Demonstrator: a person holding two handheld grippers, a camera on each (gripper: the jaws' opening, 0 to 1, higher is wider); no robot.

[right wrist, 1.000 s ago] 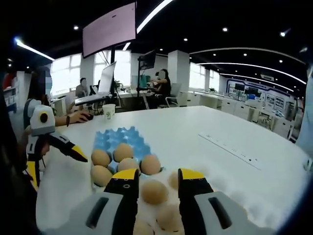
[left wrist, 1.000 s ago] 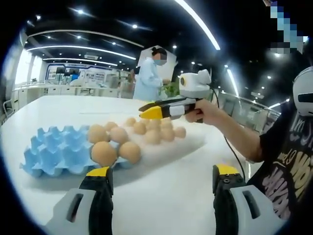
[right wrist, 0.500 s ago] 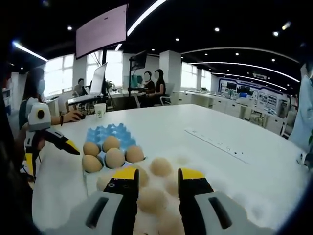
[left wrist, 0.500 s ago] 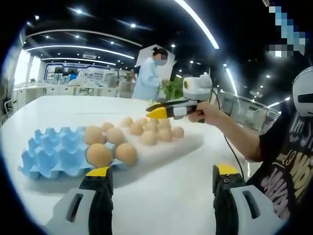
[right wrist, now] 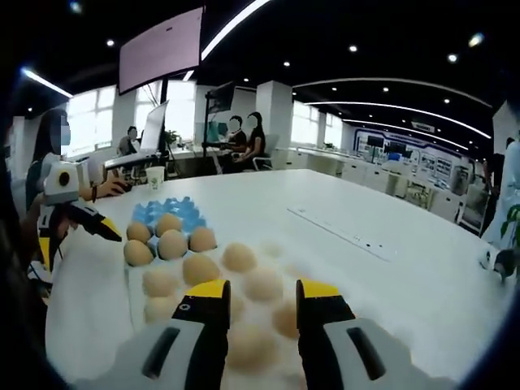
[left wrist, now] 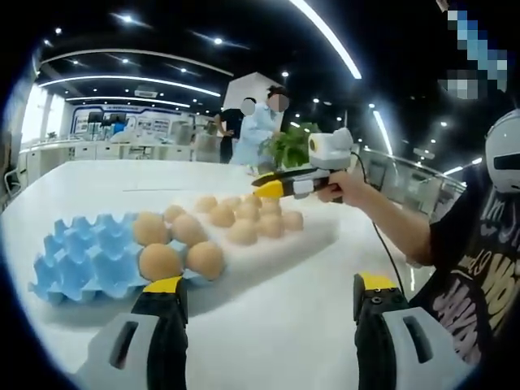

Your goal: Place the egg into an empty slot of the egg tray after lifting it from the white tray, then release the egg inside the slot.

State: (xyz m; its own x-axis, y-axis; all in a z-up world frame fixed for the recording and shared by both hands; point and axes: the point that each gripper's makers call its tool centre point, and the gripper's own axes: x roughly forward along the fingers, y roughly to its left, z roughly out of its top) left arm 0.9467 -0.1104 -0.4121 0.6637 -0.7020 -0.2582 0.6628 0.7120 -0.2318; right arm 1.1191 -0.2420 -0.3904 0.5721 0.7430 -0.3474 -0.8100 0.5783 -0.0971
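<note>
Eggs (right wrist: 252, 345) on the white tray (right wrist: 97, 268) lie directly beneath my right gripper (right wrist: 257, 296), jaws parted, empty; left gripper (left wrist: 264, 286) released, farther off.

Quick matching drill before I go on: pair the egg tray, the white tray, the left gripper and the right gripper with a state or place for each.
Things:
1. egg tray
2. white tray
3. left gripper
4. right gripper

States or places:
A. jaws wide apart, nothing between them, above bare table
B. blue, four eggs at one end, other slots empty
C. jaws apart, over loose eggs
D. holds loose eggs, beside the blue one

Pairs: 1-B, 2-D, 3-A, 4-C
</note>
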